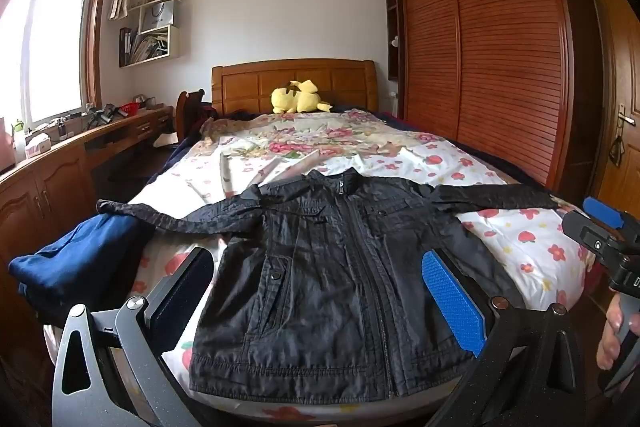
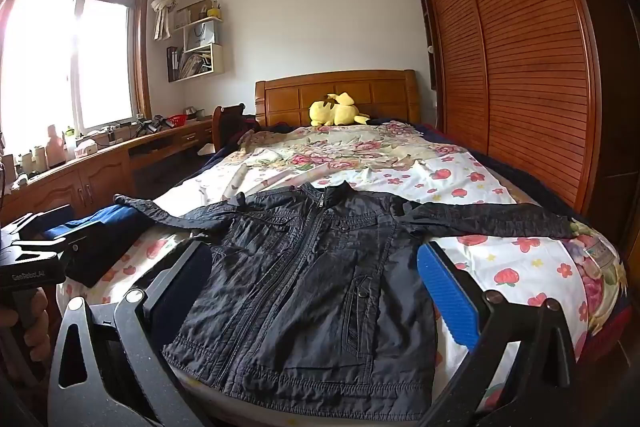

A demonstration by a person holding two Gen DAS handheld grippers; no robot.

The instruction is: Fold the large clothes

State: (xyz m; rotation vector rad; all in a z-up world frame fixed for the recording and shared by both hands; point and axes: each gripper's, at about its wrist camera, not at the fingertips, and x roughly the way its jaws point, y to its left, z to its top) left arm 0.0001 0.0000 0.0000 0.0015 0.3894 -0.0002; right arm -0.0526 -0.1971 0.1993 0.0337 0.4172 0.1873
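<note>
Jacket: black jacket [image 1: 320,267] lies flat and zipped on the floral bedspread [image 1: 520,239] at the near end of the bed, collar far, sleeves spread left and right.
Left gripper: left gripper [image 1: 320,291] hangs over the jacket's hem, jaws fully apart, holding nothing.
Right gripper: right gripper [image 2: 316,291] likewise wide apart, empty, above the jacket.
Left of jacket: blue garment [image 1: 72,259] at the bed's edge.
Far end: yellow plush toy [image 1: 298,97] by the headboard.
</note>
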